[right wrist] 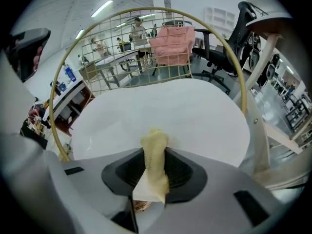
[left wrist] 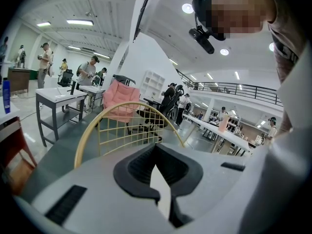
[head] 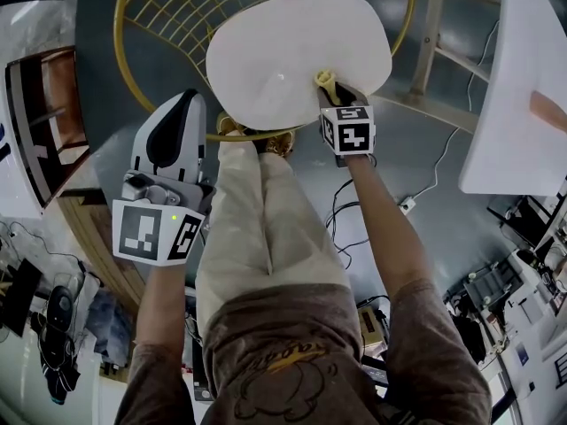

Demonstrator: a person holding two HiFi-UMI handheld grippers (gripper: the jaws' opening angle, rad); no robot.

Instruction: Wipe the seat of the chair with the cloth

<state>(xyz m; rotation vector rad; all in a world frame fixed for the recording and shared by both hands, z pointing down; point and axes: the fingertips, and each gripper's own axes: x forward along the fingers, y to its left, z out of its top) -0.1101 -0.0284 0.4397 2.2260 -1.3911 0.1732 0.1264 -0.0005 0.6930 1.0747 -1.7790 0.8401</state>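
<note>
The chair's white seat (head: 292, 51) lies at the top middle of the head view, with its gold wire back (head: 168, 7) on the far side. My right gripper (head: 335, 88) rests at the seat's near right edge, shut on a yellow cloth (head: 326, 79). In the right gripper view the cloth (right wrist: 155, 162) sticks up between the jaws, with the seat (right wrist: 165, 106) spread out just beyond. My left gripper (head: 188, 103) hangs left of the seat, off it, its jaws together and nothing in them. In the left gripper view the left gripper (left wrist: 156, 152) faces the wire back (left wrist: 122, 130).
The person's legs (head: 266, 220) stand right against the seat's front edge. A white table (head: 514, 87) is at the right, a wooden frame (head: 434, 34) behind the chair, cables (head: 345, 220) on the floor, and a wooden shelf (head: 44, 113) at the left. A pink chair (left wrist: 119, 101) and people stand far off.
</note>
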